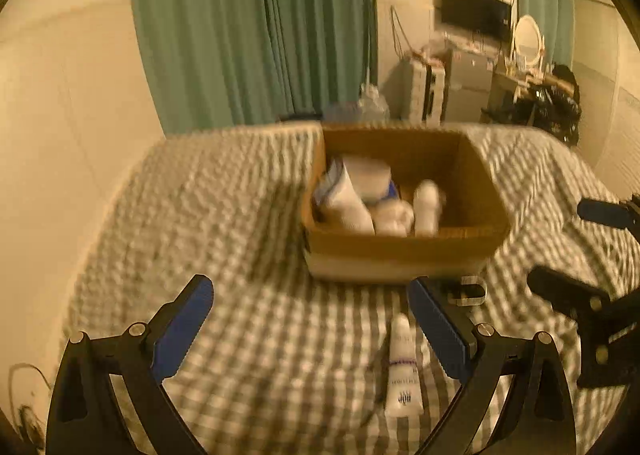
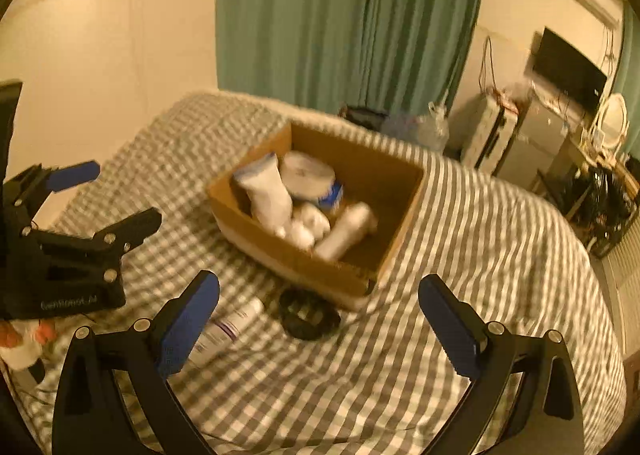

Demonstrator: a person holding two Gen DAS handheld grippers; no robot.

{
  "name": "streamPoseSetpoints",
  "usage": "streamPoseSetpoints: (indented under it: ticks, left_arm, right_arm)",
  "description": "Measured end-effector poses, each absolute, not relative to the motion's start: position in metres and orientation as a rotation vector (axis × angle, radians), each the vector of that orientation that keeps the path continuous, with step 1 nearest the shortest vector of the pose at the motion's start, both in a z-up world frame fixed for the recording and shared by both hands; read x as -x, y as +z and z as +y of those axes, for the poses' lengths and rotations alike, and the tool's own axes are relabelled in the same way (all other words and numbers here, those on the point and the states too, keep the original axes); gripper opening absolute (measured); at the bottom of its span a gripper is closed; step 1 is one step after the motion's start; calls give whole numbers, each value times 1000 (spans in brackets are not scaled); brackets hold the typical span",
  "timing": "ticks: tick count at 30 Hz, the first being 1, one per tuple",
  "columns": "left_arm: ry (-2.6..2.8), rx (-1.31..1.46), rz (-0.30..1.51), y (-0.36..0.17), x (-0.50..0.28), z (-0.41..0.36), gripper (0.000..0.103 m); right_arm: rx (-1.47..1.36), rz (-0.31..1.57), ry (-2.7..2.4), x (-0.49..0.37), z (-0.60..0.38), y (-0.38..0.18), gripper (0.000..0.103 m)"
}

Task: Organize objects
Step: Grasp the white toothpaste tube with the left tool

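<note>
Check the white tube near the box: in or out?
Out. The tube lies flat on the checked bedspread in front of the box, between the open left gripper's fingers, untouched.

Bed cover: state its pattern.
The bed cover is grey-and-white checked, clearest in the right wrist view.

Dim, warm yellow indoor light; both fisheye views curve toward dark corners, and motion blur smears the cardboard box [image 1: 404, 247] and checked bedspread [image 2: 460, 335].

Behind the checked bed [image 2: 460, 255] we see green curtains [image 2: 348, 19], a wall-mounted television [image 2: 568, 71] and a round mirror [image 1: 527, 39].
</note>
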State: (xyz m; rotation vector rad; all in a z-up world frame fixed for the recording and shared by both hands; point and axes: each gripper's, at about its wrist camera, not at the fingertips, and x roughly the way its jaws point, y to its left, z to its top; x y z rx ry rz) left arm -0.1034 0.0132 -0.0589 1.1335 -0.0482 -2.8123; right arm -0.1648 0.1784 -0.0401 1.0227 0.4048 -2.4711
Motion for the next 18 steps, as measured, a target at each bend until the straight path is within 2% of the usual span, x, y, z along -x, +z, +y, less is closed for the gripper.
streamPoseSetpoints:
  ticks: [5, 10, 15, 16, 17, 18]
  left_arm:
    - [-2756, -1311, -116, -113, 115, 30, 101]
    - [-2753, -1453, -92, -145, 123, 43, 101]
    - [-2757, -1559, -167, -165, 133, 63, 99]
    - [-2752, -1583, -183, -170, 135, 66, 93]
    - [-2738, -1604, -194, -173, 137, 68, 75]
    - [-2721, -1632, -193, -178, 137, 69, 65]
  right_arm:
    - [-1135, 334, -2473, 188, 187, -85, 100]
    - [-1253, 260, -2462, 203, 199, -125, 100]
    - [-1306, 204, -2463, 210, 206, -132, 100]
    - [-1310, 211, -2459, 209, 204, -133, 100]
    - [-1316, 223, -2460, 209, 203, -134, 100]
    - [-1320, 237, -2465, 208, 202, -135, 100]
